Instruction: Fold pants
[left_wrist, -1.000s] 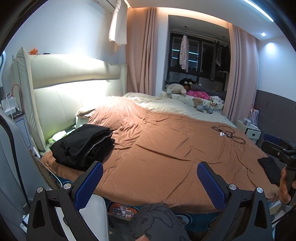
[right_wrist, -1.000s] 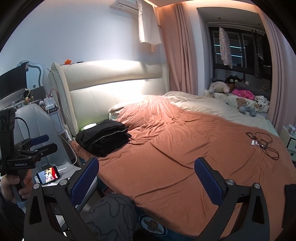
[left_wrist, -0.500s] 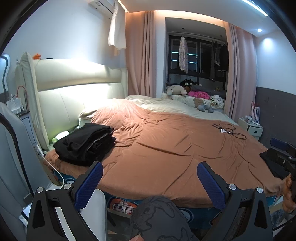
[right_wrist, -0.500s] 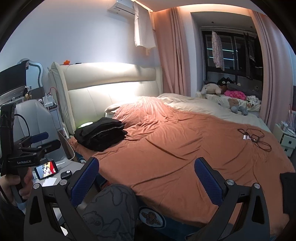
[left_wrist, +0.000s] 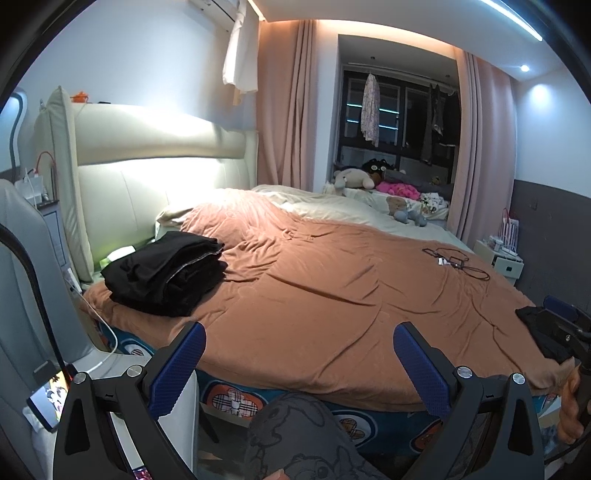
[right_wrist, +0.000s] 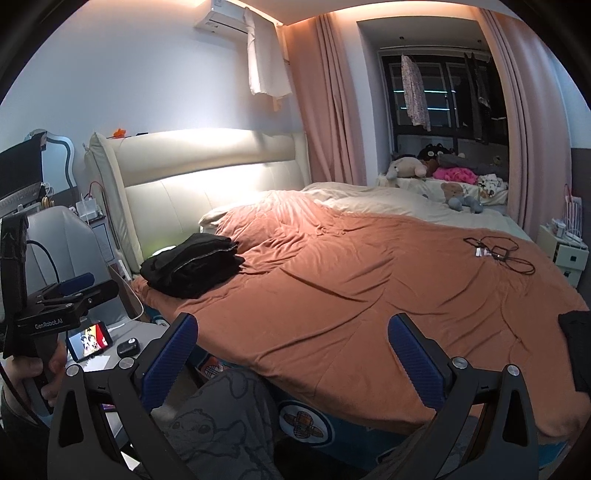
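Note:
A stack of folded black pants (left_wrist: 166, 273) lies on the rust-brown blanket (left_wrist: 332, 295) near the headboard; it also shows in the right wrist view (right_wrist: 192, 267). Another black garment (left_wrist: 543, 332) lies at the bed's near right edge, partly hidden, and shows at the right edge of the right wrist view (right_wrist: 578, 347). My left gripper (left_wrist: 299, 365) is open and empty, held off the bed's near side. My right gripper (right_wrist: 291, 358) is open and empty too, also short of the bed.
A black cable with a charger (right_wrist: 498, 254) lies on the blanket far right. Stuffed toys (right_wrist: 410, 168) sit at the back. A phone (right_wrist: 90, 339) and a grey chair (right_wrist: 62, 240) stand at left. A white nightstand (right_wrist: 565, 254) stands right. My knee (right_wrist: 218, 417) is below.
Both grippers have drawn back and risen a little from the bed, so it looks lower and farther. Both stay open and empty.

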